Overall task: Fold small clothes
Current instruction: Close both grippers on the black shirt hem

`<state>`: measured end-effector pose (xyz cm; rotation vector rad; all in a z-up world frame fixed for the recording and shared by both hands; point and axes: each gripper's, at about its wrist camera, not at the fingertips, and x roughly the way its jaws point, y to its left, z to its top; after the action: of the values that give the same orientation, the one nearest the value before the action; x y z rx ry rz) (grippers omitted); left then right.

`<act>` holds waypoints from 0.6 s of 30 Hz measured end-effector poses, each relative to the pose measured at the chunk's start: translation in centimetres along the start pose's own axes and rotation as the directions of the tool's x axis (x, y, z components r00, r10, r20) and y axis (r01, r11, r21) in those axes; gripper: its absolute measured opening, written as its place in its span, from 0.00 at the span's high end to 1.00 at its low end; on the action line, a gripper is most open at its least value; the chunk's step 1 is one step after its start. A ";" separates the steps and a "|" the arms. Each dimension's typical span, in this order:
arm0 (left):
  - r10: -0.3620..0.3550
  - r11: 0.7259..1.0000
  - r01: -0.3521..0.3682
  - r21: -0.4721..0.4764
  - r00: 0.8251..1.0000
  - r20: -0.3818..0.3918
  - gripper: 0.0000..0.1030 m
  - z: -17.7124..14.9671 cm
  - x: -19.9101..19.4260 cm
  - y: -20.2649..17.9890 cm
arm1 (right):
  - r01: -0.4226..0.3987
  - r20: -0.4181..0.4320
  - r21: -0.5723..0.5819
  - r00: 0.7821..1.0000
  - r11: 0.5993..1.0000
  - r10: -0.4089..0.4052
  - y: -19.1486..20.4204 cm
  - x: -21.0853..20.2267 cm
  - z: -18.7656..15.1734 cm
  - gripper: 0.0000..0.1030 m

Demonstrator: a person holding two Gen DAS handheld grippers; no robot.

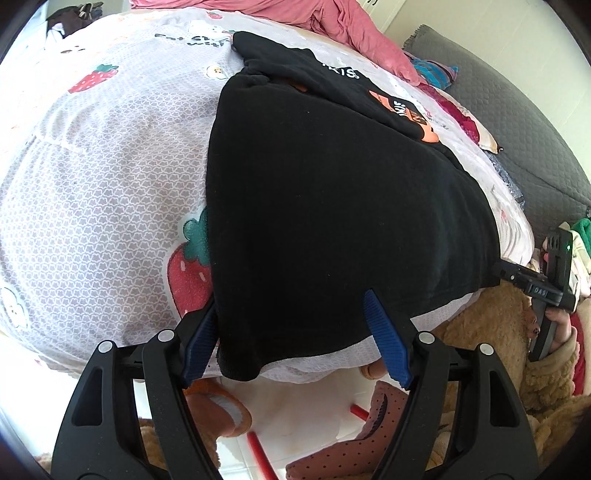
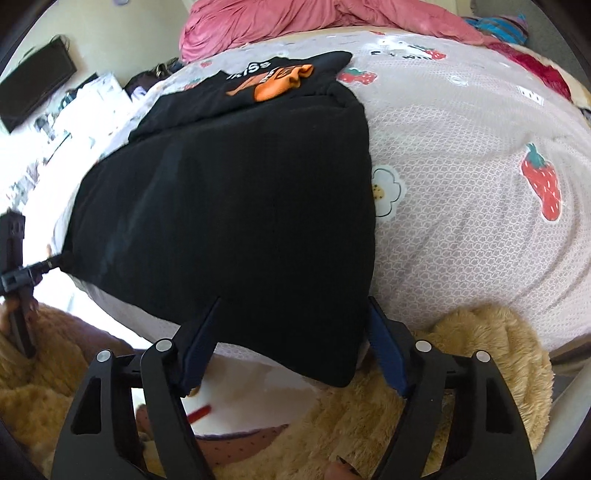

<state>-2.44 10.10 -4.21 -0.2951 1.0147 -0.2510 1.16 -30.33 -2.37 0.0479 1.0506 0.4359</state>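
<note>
A black garment [image 1: 332,206] with orange and white print lies partly folded on a strawberry-print bed cover [image 1: 103,177]; it also shows in the right wrist view [image 2: 236,206]. My left gripper [image 1: 291,321] is open, its blue pads [image 1: 386,332] either side of the garment's near corner at the bed edge. My right gripper [image 2: 291,325] is open around the other near corner, and shows at the right of the left wrist view [image 1: 532,280]. The left gripper shows at the left edge of the right wrist view [image 2: 22,273].
A pink blanket [image 2: 295,22] is bunched at the far side of the bed. A grey quilt [image 1: 517,122] lies to the right. Slippers [image 1: 221,410] and a red stick [image 1: 260,454] lie on the white floor below. A tan fleece sleeve [image 2: 461,369] is close.
</note>
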 end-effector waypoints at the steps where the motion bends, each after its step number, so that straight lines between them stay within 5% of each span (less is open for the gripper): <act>1: -0.003 1.000 0.003 -0.005 1.000 0.001 0.35 0.0 0.0 0.1 | -0.004 0.002 -0.002 1.000 1.000 0.004 -0.1 0.0 -0.1 0.28; 3: -0.008 1.000 0.008 -0.013 1.000 0.002 0.35 0.1 -0.1 0.2 | -0.019 0.012 -0.005 1.000 1.000 0.019 -0.4 0.0 -0.2 0.32; 5: -0.009 1.000 0.009 -0.017 1.000 0.003 0.35 0.0 -0.2 0.3 | -0.012 0.009 -0.012 1.000 1.000 0.012 -0.6 -0.1 -0.4 0.57; 8: -0.011 1.000 0.012 -0.017 1.000 0.003 0.35 0.1 -0.2 0.3 | 0.013 0.016 -0.010 1.000 1.000 -0.013 -1.1 -0.3 -0.7 0.79; 11: -0.006 1.000 0.006 -0.018 1.000 0.003 0.39 0.1 -0.2 0.4 | -0.001 0.047 -0.020 0.999 1.000 0.002 -1.0 -1.0 -1.1 0.90; 18: 0.022 0.998 -0.021 -0.053 1.000 0.010 0.78 -0.1 -0.7 1.2 | -0.061 0.165 -0.047 0.984 0.997 0.068 -0.2 -3.7 -0.7 0.94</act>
<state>-2.78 11.46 -4.08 -0.3332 1.0144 -0.2028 -0.90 -31.94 0.28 0.0806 0.8770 0.5038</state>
